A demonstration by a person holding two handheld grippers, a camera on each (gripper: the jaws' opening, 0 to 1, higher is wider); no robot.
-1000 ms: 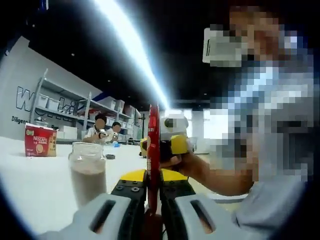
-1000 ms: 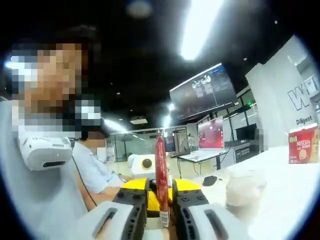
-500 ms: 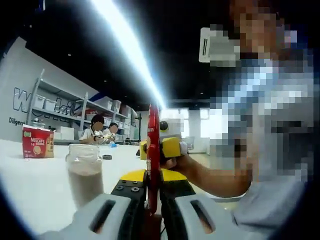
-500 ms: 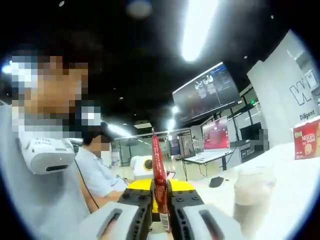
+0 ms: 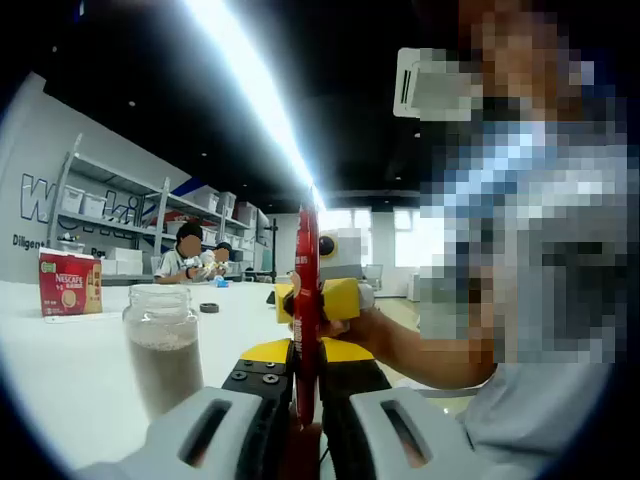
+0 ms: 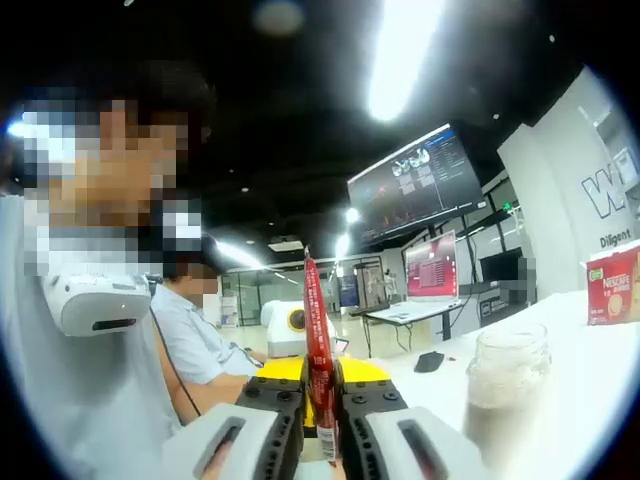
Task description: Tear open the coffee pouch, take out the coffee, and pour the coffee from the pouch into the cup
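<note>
Above the white counter point(image 5: 60, 370), a thin red coffee pouch point(image 5: 306, 300) stands edge-on, pinched between both claws: the left claw point(image 5: 306, 400) grips one end, and the right claw point(image 6: 320, 405) clamps the other, facing it. The glass cup point(image 5: 160, 345), partly filled with a pale brown drink, sits on the counter beside them. If the two claws pull unevenly, the pouch could slip free or rip wide and scatter powder over the counter. A red coffee box point(image 5: 68, 284) stands further back. Behind it are shelves point(image 5: 120, 205), ceiling lights and seated people.
</note>
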